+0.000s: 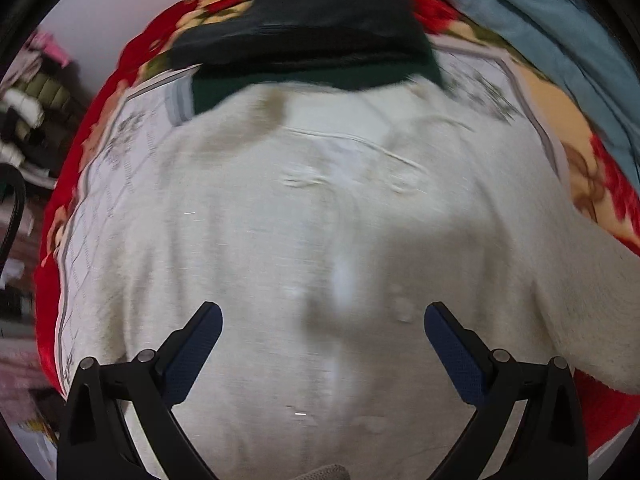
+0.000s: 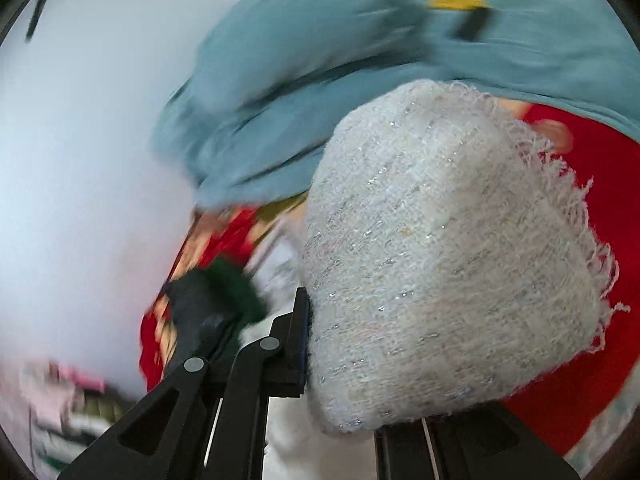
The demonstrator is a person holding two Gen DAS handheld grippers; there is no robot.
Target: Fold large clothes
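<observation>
the left gripper point(image 1: 323, 320) is matte black plastic, its two angled fingers faced with dark blue textured pads point(image 1: 192, 354) and pinned with round silver screws. the right gripper point(image 2: 306, 336) has the same black links and grey screw heads.

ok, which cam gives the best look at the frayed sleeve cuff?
Right wrist view: the frayed sleeve cuff fills the frame, in focus, weave and loose fringe clear, clamped in the right gripper. Left wrist view shows only the blurred white garment spread flat; the cuff itself isn't visible there.
</observation>
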